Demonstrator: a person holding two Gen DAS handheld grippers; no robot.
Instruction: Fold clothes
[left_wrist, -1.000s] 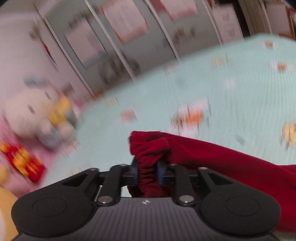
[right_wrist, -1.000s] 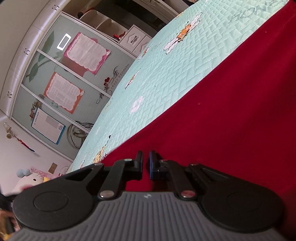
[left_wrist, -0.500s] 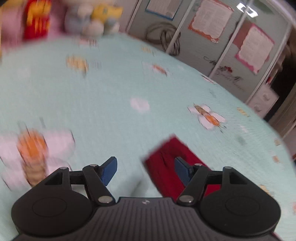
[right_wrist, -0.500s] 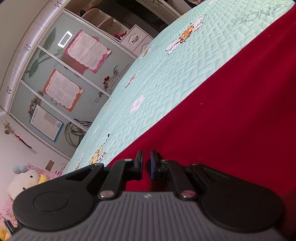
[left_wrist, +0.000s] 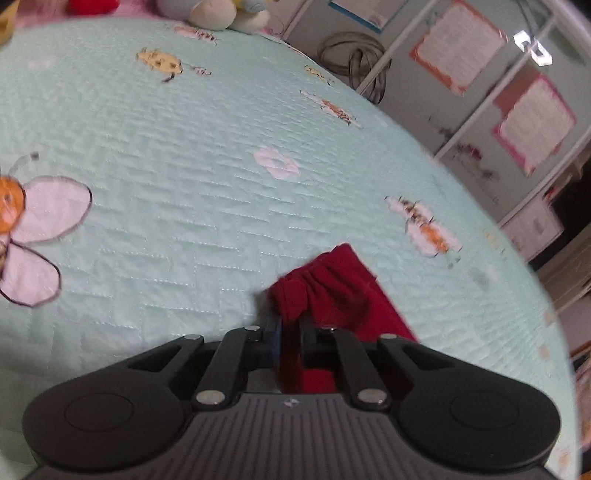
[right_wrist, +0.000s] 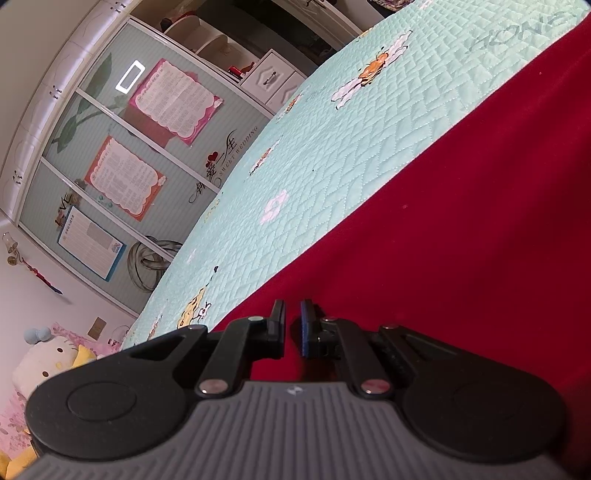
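A dark red garment (left_wrist: 334, 291) lies on the mint quilted bedspread (left_wrist: 184, 177). In the left wrist view only a narrow gathered end of it shows, and my left gripper (left_wrist: 290, 325) is shut on that end, low over the bed. In the right wrist view the red garment (right_wrist: 461, 229) spreads wide over the lower right. My right gripper (right_wrist: 291, 317) rests on it with the jaws nearly together and red cloth between them. Whether it pinches the cloth is hidden.
Plush toys (left_wrist: 221, 14) sit at the bed's far end, and a white cat plush (right_wrist: 48, 358) shows at the right wrist view's lower left. A wardrobe (right_wrist: 122, 155) with posters runs along the bed's far side. A white drawer unit (right_wrist: 273, 77) stands past it.
My left gripper let go of the red cloth, swung with open jaws, then shut on the garment's gathered end. My right gripper stayed nearly still on the cloth.
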